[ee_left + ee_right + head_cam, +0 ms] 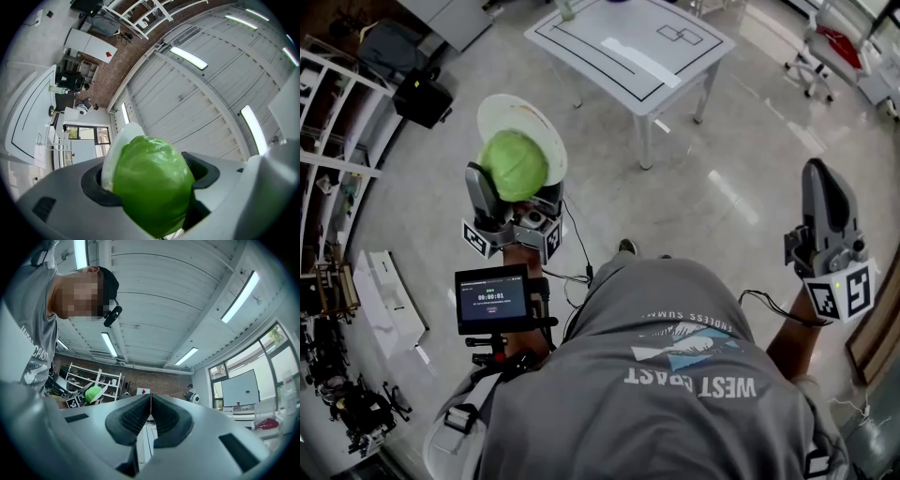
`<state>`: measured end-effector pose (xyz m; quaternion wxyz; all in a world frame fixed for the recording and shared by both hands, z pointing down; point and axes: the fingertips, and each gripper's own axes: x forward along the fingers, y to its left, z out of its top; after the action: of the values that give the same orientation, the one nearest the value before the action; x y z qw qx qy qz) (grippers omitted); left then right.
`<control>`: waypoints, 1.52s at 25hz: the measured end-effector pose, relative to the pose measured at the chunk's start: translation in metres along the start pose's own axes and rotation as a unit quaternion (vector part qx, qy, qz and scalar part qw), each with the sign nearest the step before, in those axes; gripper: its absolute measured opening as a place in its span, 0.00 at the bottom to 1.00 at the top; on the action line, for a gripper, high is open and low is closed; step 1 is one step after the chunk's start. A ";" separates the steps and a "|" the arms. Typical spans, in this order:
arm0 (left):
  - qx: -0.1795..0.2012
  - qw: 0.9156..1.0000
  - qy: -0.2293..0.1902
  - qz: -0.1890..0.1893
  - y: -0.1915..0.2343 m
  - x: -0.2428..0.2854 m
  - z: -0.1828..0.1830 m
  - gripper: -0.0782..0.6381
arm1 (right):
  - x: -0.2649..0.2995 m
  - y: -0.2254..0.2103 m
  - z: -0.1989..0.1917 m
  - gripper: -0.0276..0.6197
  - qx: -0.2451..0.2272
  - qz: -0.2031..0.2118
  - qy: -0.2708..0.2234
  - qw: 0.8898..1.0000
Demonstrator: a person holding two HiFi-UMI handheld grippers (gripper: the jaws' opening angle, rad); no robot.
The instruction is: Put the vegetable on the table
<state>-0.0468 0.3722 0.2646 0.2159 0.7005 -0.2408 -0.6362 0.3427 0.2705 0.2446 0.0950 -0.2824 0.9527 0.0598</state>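
A round green vegetable [514,164] [152,185] sits between the jaws of my left gripper [516,186] [151,187], which is raised and shut on it. A white plate [528,119] [119,146] stands on edge against the vegetable's far side, inside the same grip. The white table [609,58] with black line markings stands ahead on the floor, well beyond the gripper. My right gripper [826,192] [150,414] points upward at the right, shut and empty. From the right gripper view the vegetable [93,393] shows small at the left.
White shelving [333,112] and a black bag [422,97] line the left side. White boards [386,295] lie on the floor at left. A chair [814,58] stands at the far right. A small screen [492,298] is mounted by my left arm.
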 end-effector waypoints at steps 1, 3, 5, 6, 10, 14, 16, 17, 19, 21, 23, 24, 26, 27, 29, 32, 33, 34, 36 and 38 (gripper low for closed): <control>-0.002 1.000 0.002 -0.002 0.001 0.001 -0.001 0.66 | -0.001 0.001 0.001 0.06 -0.002 -0.003 -0.002 1.000; -0.007 1.000 0.008 -0.004 0.001 0.001 -0.003 0.66 | -0.007 0.004 0.004 0.05 -0.006 -0.010 -0.006 1.000; -0.013 1.000 0.013 -0.007 0.000 0.000 -0.006 0.66 | -0.015 0.011 0.006 0.05 -0.009 -0.017 -0.006 1.000; -0.016 1.000 0.014 -0.009 0.000 0.001 -0.007 0.66 | -0.019 0.013 0.008 0.05 -0.012 -0.021 -0.005 1.000; -0.032 0.999 0.028 -0.021 0.004 0.013 -0.013 0.66 | -0.029 0.004 0.016 0.05 -0.022 -0.047 -0.011 0.999; -0.041 0.998 0.038 -0.019 0.025 0.026 0.002 0.66 | -0.006 -0.002 0.013 0.05 -0.020 -0.064 -0.015 0.998; -0.047 0.998 0.039 -0.016 0.039 0.034 0.015 0.66 | 0.014 -0.001 0.009 0.05 -0.021 -0.064 -0.009 0.998; -0.049 0.998 0.040 -0.015 0.043 0.036 0.020 0.66 | 0.022 0.000 0.008 0.05 -0.022 -0.064 -0.007 0.998; -0.051 0.998 0.042 -0.013 0.046 0.037 0.030 0.66 | 0.032 0.005 0.007 0.05 -0.024 -0.065 -0.004 0.998; -0.055 0.998 0.041 -0.011 0.052 0.037 0.041 0.66 | 0.044 0.007 0.006 0.05 -0.025 -0.068 -0.001 0.997; -0.057 0.997 0.041 -0.010 0.058 0.036 0.052 0.66 | 0.057 0.010 0.003 0.05 -0.028 -0.068 0.002 0.997; -0.057 0.997 0.041 -0.011 0.061 0.033 0.056 0.66 | 0.060 0.013 0.001 0.05 -0.029 -0.068 0.002 0.997; -0.058 0.997 0.040 -0.015 0.064 0.027 0.063 0.66 | 0.064 0.020 -0.004 0.06 -0.034 -0.068 0.001 0.997; -0.058 0.997 0.040 -0.016 0.066 0.024 0.065 0.66 | 0.065 0.023 -0.006 0.05 -0.036 -0.067 0.000 0.997; -0.059 0.997 0.041 -0.017 0.071 0.018 0.067 0.66 | 0.065 0.029 -0.013 0.06 -0.037 -0.067 0.003 0.997; -0.065 0.997 0.041 -0.007 0.078 0.005 0.066 0.66 | 0.060 0.031 -0.027 0.06 -0.037 -0.072 0.021 0.996; -0.067 0.997 0.040 -0.002 0.080 0.001 0.067 0.66 | 0.059 0.030 -0.030 0.05 -0.035 -0.074 0.026 0.996; -0.067 0.997 0.039 0.002 0.082 -0.001 0.067 0.66 | 0.060 0.028 -0.032 0.05 -0.033 -0.074 0.030 0.996; -0.065 0.997 0.035 0.011 0.088 0.004 0.069 0.66 | 0.069 0.018 -0.029 0.05 -0.032 -0.072 0.033 0.996; -0.061 0.998 0.030 0.012 0.096 0.019 0.072 0.66 | 0.086 0.004 -0.018 0.05 -0.040 -0.063 0.025 0.997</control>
<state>-0.1227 0.2852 0.3014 0.2728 0.7021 -0.2033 -0.6256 0.2670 0.2251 0.2443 0.0632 -0.3471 0.9318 0.0850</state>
